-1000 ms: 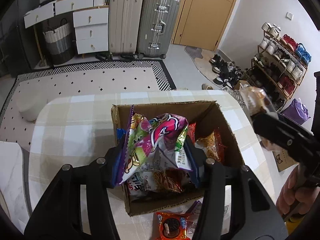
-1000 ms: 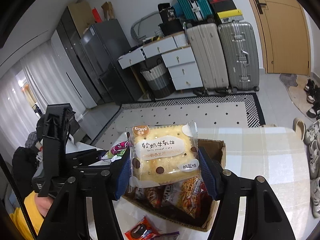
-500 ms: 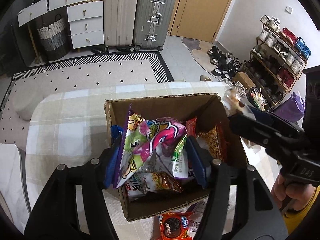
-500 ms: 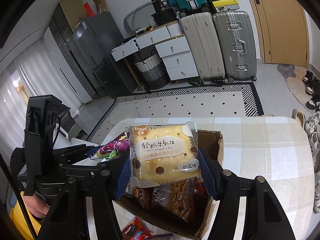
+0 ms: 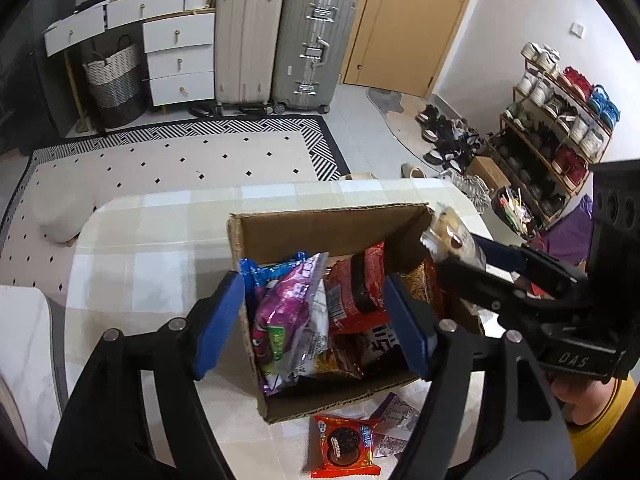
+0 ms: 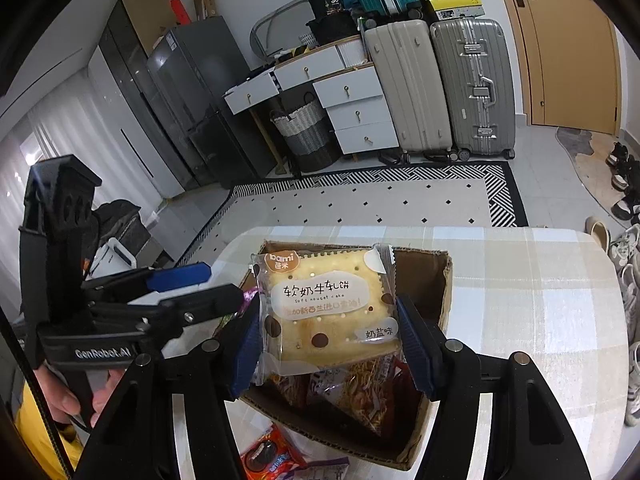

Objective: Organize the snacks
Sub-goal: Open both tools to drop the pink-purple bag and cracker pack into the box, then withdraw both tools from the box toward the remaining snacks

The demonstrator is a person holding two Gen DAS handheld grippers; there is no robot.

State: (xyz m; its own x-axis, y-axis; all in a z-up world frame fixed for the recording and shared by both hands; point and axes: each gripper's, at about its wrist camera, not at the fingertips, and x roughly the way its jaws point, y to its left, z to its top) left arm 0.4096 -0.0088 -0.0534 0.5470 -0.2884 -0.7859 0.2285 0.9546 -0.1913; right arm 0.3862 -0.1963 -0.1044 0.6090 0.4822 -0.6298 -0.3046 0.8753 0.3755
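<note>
An open cardboard box (image 5: 320, 228) of snack packets stands on the checked table. My left gripper (image 5: 314, 322) hovers over it with its jaws opening. The pink and purple snack bag (image 5: 292, 312) lies loose in the box below the blue pads, which do not press on it. My right gripper (image 6: 326, 340) is shut on a clear-wrapped soft nougat cake packet (image 6: 326, 308), held above the box (image 6: 444, 280). In the left wrist view that cake packet (image 5: 452, 236) hangs over the box's right rim. The left gripper (image 6: 188, 284) also shows at the left of the right wrist view.
A red cookie packet (image 5: 346, 444) and a purple packet (image 5: 394, 424) lie on the table in front of the box. Red and orange noodle packets (image 5: 356, 292) fill the box's right side. Suitcases, drawers and a shoe rack stand around the room beyond the table.
The left jaws have spread and the pink bag has dropped from them into the box. The right gripper has come in over the box's right rim with the cake packet.
</note>
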